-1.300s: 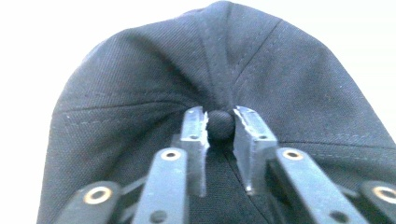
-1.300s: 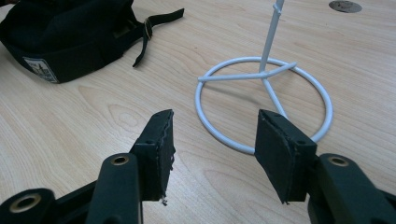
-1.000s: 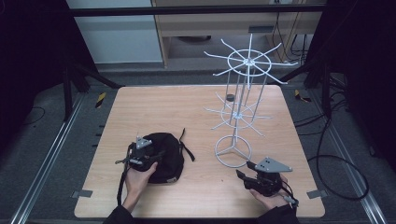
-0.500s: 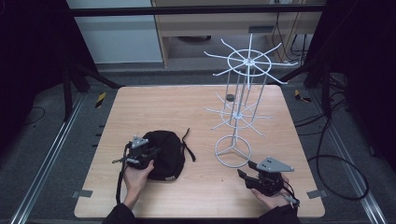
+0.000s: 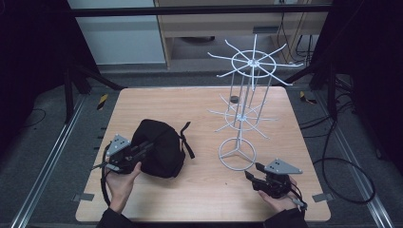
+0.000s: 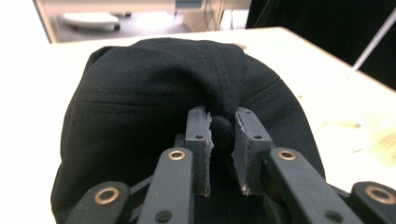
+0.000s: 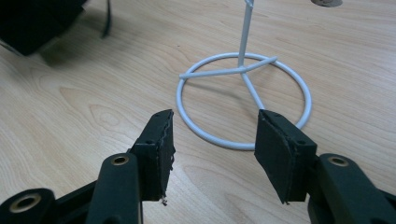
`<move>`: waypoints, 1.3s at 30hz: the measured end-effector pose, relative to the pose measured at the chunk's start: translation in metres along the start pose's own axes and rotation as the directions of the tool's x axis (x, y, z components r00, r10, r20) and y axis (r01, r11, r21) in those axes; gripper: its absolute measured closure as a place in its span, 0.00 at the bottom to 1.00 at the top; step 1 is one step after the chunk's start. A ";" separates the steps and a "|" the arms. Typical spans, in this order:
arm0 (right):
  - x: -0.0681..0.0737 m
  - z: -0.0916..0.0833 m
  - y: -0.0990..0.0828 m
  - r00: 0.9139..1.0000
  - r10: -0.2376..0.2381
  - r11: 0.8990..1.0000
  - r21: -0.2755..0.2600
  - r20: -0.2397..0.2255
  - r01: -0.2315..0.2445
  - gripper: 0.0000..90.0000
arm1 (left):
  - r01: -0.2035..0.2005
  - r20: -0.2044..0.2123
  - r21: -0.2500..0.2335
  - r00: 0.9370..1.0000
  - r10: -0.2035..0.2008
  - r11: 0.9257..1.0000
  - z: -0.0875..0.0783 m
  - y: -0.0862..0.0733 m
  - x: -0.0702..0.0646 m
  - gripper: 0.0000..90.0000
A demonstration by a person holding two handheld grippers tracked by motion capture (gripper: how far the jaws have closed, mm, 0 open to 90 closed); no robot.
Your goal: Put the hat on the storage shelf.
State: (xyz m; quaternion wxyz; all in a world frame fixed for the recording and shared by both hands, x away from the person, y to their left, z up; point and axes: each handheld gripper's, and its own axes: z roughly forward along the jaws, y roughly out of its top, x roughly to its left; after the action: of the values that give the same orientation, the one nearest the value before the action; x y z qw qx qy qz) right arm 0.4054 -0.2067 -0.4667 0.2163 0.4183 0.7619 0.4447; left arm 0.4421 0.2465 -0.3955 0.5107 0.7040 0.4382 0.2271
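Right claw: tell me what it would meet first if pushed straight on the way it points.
Probably the ring base of the white wire stand: the open right claw points at its near rim, bare table between. How low the claw rides is unclear.

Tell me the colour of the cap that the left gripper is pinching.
Black all over, stitching included: the fabric cap shows best in the left gripper view.

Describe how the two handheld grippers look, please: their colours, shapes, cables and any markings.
Both are black linkage tools. The left gripper has two dark grey rectangular jaw pads with frayed edges, black arms and brass-coloured rivets. The right gripper is built the same way, with dark pads and brass rivets. In the high view each carries a grey three-cornered plate on top and trails a black cable. No printed markings are visible. Dark sleeves show at the bottom edge.
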 end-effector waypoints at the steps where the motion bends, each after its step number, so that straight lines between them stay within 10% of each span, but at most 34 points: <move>1: -0.002 -0.001 0.000 1.000 0.006 1.000 -0.003 0.008 -0.006 0.52 | -0.005 0.014 -0.033 1.000 0.006 0.999 -0.009 0.007 -0.003 0.85; 12: -0.008 -0.003 -0.001 0.999 0.019 1.000 -0.024 0.045 -0.018 0.52 | 0.010 0.094 -0.226 0.996 0.012 0.974 -0.053 0.047 -0.016 0.85; 26: -0.010 -0.004 -0.001 0.998 0.027 0.999 -0.030 0.058 -0.026 0.52 | 0.073 0.212 -0.424 0.977 0.020 0.903 -0.079 0.104 -0.032 0.85; 39: -0.012 -0.003 -0.002 0.998 0.030 0.999 -0.029 0.062 -0.028 0.52 | 0.130 0.322 -0.541 0.945 0.061 0.831 -0.090 0.151 -0.066 0.85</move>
State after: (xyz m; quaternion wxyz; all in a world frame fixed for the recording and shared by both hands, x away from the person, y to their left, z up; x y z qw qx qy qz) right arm 0.4090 -0.2185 -0.4674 0.2394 0.4401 0.7423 0.4449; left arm 0.3975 0.2232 -0.2146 0.7620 0.5448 0.2759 0.2156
